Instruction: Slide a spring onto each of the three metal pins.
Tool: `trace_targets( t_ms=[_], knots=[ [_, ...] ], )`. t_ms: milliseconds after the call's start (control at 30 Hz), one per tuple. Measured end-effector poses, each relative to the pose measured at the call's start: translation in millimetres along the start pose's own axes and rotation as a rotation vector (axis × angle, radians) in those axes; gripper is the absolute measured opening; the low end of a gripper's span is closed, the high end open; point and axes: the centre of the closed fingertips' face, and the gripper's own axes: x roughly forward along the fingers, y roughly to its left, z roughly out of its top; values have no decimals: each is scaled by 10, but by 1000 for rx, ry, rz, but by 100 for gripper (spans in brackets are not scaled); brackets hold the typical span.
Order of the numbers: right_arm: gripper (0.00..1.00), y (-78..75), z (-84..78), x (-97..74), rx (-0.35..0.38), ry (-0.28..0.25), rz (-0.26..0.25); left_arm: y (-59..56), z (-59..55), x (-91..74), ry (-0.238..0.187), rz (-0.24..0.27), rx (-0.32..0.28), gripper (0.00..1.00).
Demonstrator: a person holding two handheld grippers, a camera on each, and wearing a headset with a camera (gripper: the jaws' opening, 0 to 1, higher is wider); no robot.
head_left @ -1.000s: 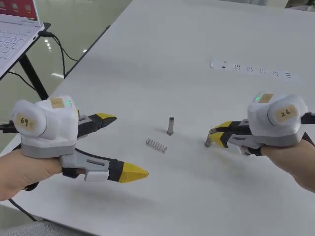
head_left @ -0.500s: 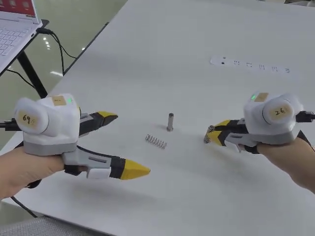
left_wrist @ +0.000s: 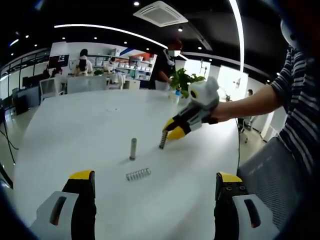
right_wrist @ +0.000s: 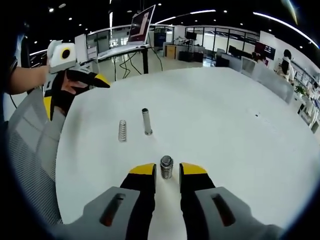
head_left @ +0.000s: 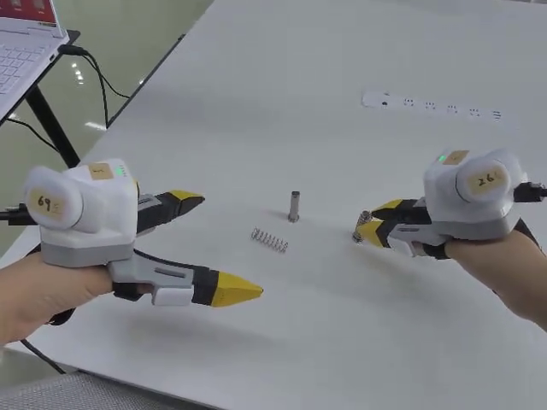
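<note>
change: scene barely shifting, only view drifting | right gripper (head_left: 369, 222) staying at spring-clad pin (right_wrist: 166, 167), jaws narrowed beside it, pinch unclear | left gripper (head_left: 226, 246) hovering spread wide | bare pin (head_left: 294, 207) and loose spring (head_left: 269, 240) waiting mid-table, likely next

Yellow-tipped left tongs (head_left: 230, 246), right tongs (head_left: 366, 226), striped sleeve (left_wrist: 295, 90)

on the white table (head_left: 342, 68) a bare grey metal pin (head_left: 294, 206) stands upright near the middle. a loose steel coil spring (head_left: 270, 240) lies flat just before it, slightly left. to their right, a spring-sleeved metal pin (right_wrist: 166, 166) sits between the jaws of the right gripper (head_left: 369, 229). the left gripper (head_left: 229, 246) is left of the spring. a white power strip (head_left: 440, 108) lies far behind.
</note>
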Motion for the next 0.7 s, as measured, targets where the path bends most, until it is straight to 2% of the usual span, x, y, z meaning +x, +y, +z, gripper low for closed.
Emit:
trace_targets(
  t_ms=[267, 600, 700],
  knots=[
    [18, 51, 68, -80, 55, -31, 9, 0, 20, 21, -4, 1, 2, 98],
    [17, 162, 284, -230, 89, -113, 14, 0, 35, 26, -8, -1, 1, 98],
    [17, 204, 324, -240, 87, -121, 22, 2, 25, 22, -3, -1, 1, 98]
  ],
)
